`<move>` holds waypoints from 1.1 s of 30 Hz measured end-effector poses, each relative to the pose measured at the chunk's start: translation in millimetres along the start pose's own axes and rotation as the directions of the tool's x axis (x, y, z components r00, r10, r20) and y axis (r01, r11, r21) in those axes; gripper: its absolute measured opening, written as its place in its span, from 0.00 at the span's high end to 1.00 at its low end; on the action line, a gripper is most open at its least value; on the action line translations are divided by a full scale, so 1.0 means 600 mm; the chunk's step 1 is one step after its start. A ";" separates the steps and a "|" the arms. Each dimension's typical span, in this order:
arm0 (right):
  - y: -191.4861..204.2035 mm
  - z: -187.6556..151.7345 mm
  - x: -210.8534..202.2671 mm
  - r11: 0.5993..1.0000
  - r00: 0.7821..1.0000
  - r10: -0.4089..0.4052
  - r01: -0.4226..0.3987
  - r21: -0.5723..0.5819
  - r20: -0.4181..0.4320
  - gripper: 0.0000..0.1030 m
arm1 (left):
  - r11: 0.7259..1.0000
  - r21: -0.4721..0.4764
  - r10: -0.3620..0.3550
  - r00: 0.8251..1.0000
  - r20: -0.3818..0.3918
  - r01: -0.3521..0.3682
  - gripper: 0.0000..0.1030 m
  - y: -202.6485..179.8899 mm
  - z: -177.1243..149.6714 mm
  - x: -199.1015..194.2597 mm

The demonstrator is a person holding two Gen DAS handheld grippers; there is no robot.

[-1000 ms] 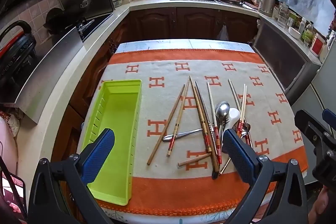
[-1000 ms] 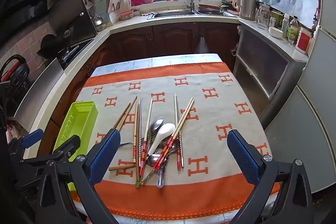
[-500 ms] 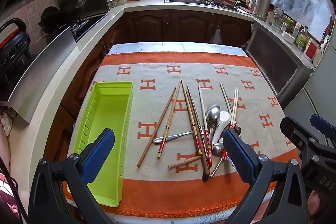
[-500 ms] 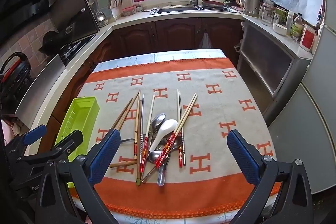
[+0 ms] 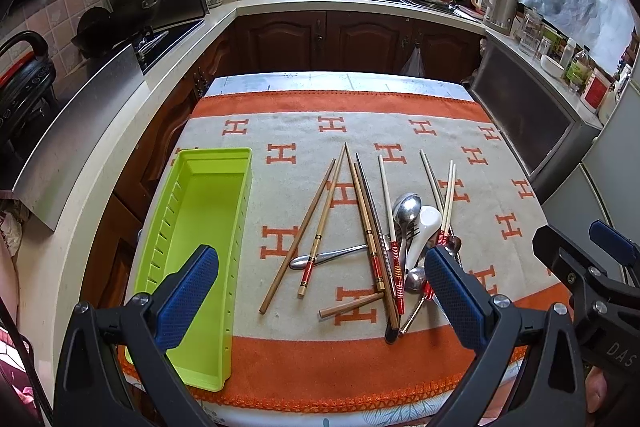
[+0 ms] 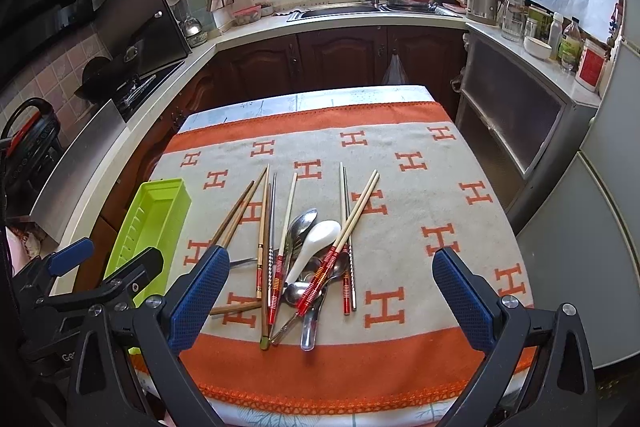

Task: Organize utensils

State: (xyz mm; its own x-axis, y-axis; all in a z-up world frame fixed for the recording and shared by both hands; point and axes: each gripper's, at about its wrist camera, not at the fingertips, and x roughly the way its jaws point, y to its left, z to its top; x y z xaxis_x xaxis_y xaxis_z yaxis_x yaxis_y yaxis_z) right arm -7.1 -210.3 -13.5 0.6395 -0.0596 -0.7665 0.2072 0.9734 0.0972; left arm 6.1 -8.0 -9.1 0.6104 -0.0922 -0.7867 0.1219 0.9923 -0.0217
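Both tools, the left tool (image 5: 320, 291) and the right tool (image 6: 332, 291), gape wide and hold nothing. The utensil pile (image 6: 304, 251) lies just ahead of the right tool; the green tray (image 5: 200, 227), empty, sits under the left tool's left finger. Best to take an outer chopstick (image 5: 298, 235) first, gripped mid-shaft, since the white spoon (image 6: 316, 243) and the metal spoons lie crossed under others on the bench cloth (image 6: 440, 187).

Utensil count on the cloth

One green tray (image 5: 200, 227) at nine o'clock; one white spoon (image 6: 316, 243), roughly three metal spoons (image 6: 302, 225), around a dozen chopsticks (image 5: 320, 223) heaped centrally
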 end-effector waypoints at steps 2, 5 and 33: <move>0.000 0.000 0.002 1.000 1.000 0.000 0.000 -0.001 -0.001 0.00 | 1.000 -0.001 0.001 1.000 0.000 -0.001 0.01 -0.001 -0.001 0.001; 0.000 0.000 0.003 1.000 1.000 0.000 0.000 0.000 -0.002 0.00 | 1.000 -0.004 0.004 1.000 -0.007 -0.004 0.01 0.000 -0.001 0.003; 0.008 -0.008 0.009 1.000 1.000 0.010 -0.010 -0.013 -0.019 0.00 | 1.000 -0.018 0.006 1.000 -0.026 -0.007 0.01 0.004 -0.007 0.009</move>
State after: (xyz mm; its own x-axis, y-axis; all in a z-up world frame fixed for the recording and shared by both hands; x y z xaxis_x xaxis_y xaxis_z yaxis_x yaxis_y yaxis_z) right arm -6.5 -205.0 -20.2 0.6277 -0.0456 -0.7771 0.1911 0.9768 0.0970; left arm 6.6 -6.0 -15.9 0.5905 -0.0838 -0.8027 0.1037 0.9942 -0.0275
